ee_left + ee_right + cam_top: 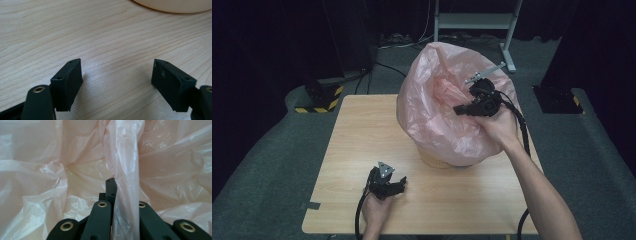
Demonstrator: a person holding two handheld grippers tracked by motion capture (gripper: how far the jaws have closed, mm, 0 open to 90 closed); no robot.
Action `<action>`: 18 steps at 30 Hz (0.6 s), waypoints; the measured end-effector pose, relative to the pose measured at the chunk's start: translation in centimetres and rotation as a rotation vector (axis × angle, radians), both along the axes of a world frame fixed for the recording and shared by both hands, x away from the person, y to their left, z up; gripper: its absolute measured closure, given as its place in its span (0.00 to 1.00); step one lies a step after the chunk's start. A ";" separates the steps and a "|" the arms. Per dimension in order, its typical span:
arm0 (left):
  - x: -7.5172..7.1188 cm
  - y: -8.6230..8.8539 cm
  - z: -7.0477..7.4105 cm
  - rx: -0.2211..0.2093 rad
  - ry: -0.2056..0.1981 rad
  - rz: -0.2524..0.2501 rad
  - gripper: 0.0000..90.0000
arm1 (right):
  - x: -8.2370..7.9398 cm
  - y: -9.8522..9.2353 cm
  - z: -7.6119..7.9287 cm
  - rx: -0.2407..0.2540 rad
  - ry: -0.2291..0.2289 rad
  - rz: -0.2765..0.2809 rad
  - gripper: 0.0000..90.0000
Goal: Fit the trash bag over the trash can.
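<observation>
The pink plastic bag [447, 107] billows up over a pale round bin [439, 161] that stands toward the far right of the wooden table [362, 145]. I see my right gripper [460, 110] at the bag's upper right rim, its jaws clamped tight on a vertical fold of the thin pink film [126, 195], which runs up between them in the right gripper view. My right hand [497, 127] presses against the bag's side. My left gripper [398, 186] rests low on the table, well apart from the bag, toward its near left. Its jaws stand wide apart, released, with bare wood between them.
</observation>
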State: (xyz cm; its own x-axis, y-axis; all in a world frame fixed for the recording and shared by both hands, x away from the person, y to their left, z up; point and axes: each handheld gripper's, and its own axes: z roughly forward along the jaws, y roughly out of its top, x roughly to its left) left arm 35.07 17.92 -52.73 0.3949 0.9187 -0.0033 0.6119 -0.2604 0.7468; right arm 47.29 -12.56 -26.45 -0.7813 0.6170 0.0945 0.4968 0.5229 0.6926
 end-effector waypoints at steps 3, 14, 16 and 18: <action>0.0 0.0 0.0 -0.001 0.000 0.000 0.28 | 0.1 0.1 -0.2 -0.015 0.009 -0.004 0.99; 0.0 0.0 0.0 0.002 0.000 -0.001 0.28 | 0.4 0.3 -0.6 -0.027 0.022 -0.004 0.98; 0.0 0.0 0.0 0.002 0.000 -0.001 0.28 | 0.4 0.3 -0.6 -0.029 0.024 -0.002 0.98; 0.0 0.0 0.0 0.002 0.000 -0.001 0.28 | 0.5 0.3 -0.6 -0.029 0.022 0.002 0.98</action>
State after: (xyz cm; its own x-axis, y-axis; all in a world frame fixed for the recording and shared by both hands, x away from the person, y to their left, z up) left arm 35.07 17.91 -52.73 0.3955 0.9185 -0.0018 0.6120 -0.2621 0.7462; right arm 47.75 -12.23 -27.10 -0.7806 0.6180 0.0936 0.5105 0.5439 0.6660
